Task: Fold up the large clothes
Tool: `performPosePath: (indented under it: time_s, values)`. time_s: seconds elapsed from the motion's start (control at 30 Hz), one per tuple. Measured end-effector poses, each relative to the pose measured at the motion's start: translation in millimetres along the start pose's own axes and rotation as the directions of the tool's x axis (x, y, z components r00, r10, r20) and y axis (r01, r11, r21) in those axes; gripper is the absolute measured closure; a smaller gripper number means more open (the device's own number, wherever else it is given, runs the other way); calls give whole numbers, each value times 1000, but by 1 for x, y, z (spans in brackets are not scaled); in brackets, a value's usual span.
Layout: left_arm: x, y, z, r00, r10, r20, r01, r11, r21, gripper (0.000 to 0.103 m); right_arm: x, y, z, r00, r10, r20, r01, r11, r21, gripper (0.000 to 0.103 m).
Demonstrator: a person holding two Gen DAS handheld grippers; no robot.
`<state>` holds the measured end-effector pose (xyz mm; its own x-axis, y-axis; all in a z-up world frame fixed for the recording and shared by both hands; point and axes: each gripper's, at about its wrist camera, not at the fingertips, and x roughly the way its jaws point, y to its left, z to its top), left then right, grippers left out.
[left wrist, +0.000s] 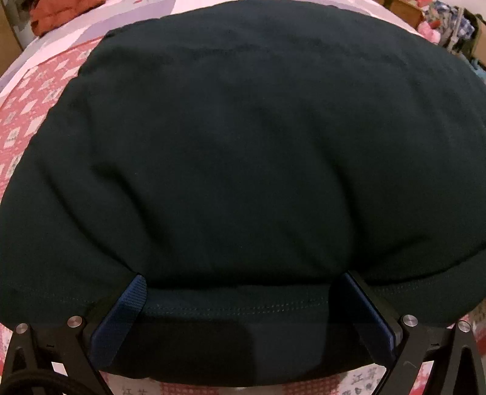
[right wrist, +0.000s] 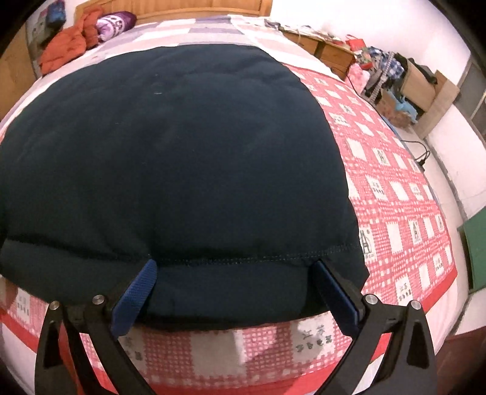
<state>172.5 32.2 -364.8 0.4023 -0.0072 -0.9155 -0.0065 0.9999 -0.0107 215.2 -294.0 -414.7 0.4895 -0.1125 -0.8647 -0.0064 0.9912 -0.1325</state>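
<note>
Dark garment (right wrist: 182,158) lies spread flat on the bed (right wrist: 395,188), its stitched near hem running crosswise in front of both grippers and its bulk stretching away toward the headboard (right wrist: 188,7). Left gripper (left wrist: 243,299) and right gripper (right wrist: 234,281) each straddle that hem, fingers spread apart with the doubled edge between them, not clamped. Right gripper sits nearer the garment's right-hand corner. Likely next: pinch and carry the hem toward the headboard.

The garment (right wrist: 182,152) is dark navy, plain. Under it the bedspread (right wrist: 395,197) is red-and-white check with white squares. Beyond the garment lies an orange jacket (right wrist: 66,45).
</note>
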Motion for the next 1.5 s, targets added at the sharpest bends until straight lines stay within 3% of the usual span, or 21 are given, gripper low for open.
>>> performPosePath:
  time_s: [0.17, 0.63, 0.73, 0.93, 1.0, 1.13, 1.27, 1.33, 1.4, 1.43, 1.5]
  values:
    - [4, 0, 3, 1000, 5, -20, -5, 1000, -3, 0, 2, 17, 7, 1000, 12, -17, -12, 1000, -1, 0]
    - [15, 18, 17, 999, -36, -34, 36, 999, 2, 0, 17, 8, 17, 997, 51, -61, -51, 999, -4, 0]
    - [18, 42, 24, 1000, 9, 12, -10, 1000, 29, 0, 19, -11, 20, 996, 58, -61, -56, 998, 34, 0]
    - [24, 125, 30, 991, 132, 38, -129, 989, -65, 0, 30, -68, 21, 995, 16, -95, 1, 985, 175, 0]
    - [28, 139, 30, 991, 124, 49, -122, 991, -48, 0, 36, -77, 20, 992, 40, -116, -15, 977, 211, 0]
    - [32, 148, 35, 990, 132, 58, -130, 991, -37, 0, 38, -65, 26, 993, -21, -117, 39, 987, 155, 0]
    - [31, 171, 30, 984, 169, 59, -161, 979, -122, 0, 45, -68, 26, 991, 8, -132, 18, 981, 193, 0]
    - [36, 192, 29, 992, 127, 25, -119, 969, -218, 0, 43, -70, 26, 991, 9, -134, 16, 981, 191, 0]
    - [30, 193, 35, 983, 180, 30, -170, 962, -213, 0, 31, -64, 30, 993, -40, -110, 58, 986, 157, 0]
    - [24, 189, 42, 980, 192, 59, -178, 965, -191, 2, 15, -58, 36, 995, -88, -42, 93, 988, 125, 0]
    - [13, 172, 56, 981, 149, 121, -130, 980, -153, 2, -14, -46, 48, 992, -88, 95, 80, 993, 87, 0]
